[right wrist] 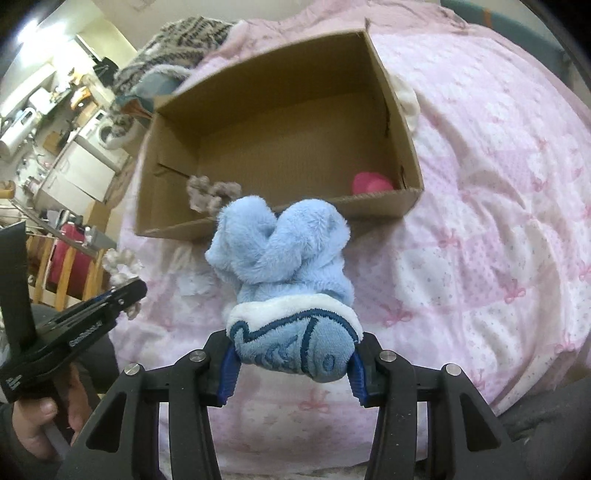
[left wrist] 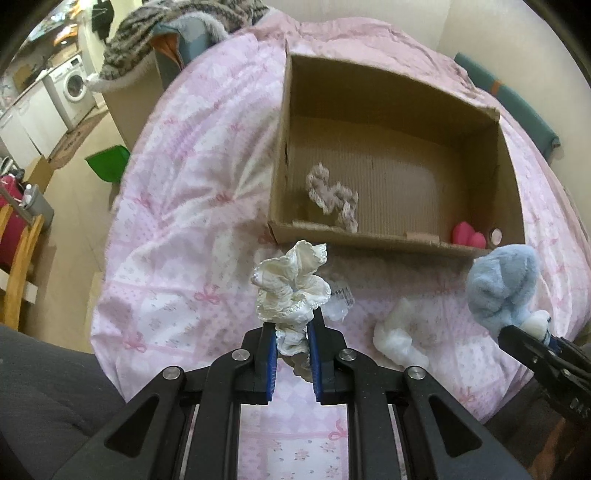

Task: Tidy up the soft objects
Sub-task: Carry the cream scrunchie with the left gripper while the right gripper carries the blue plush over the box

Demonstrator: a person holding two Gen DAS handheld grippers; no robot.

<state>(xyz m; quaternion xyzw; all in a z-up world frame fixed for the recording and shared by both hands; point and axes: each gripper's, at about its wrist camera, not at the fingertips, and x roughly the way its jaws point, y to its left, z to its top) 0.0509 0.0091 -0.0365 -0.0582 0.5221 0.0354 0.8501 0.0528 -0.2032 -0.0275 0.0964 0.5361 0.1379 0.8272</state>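
Note:
My left gripper (left wrist: 291,332) is shut on a cream frilly scrunchie (left wrist: 291,284) and holds it above the pink bedspread, just short of the open cardboard box (left wrist: 373,240). My right gripper (right wrist: 291,363) is shut on a fluffy blue plush toy (right wrist: 284,251), also held in front of the box (right wrist: 376,210); the toy shows at the right in the left wrist view (left wrist: 502,284). Inside the box lie a grey-beige scrunchie (left wrist: 332,195) and a pink object (left wrist: 467,234). A white soft item (left wrist: 397,338) lies on the bed between the grippers.
The box sits on a bed with a pink patterned cover (right wrist: 498,221). A striped fur blanket (left wrist: 177,33) lies at the bed's far end. To the left are a wooden chair (left wrist: 18,258), a green bin (left wrist: 107,162) and a washing machine (left wrist: 74,85).

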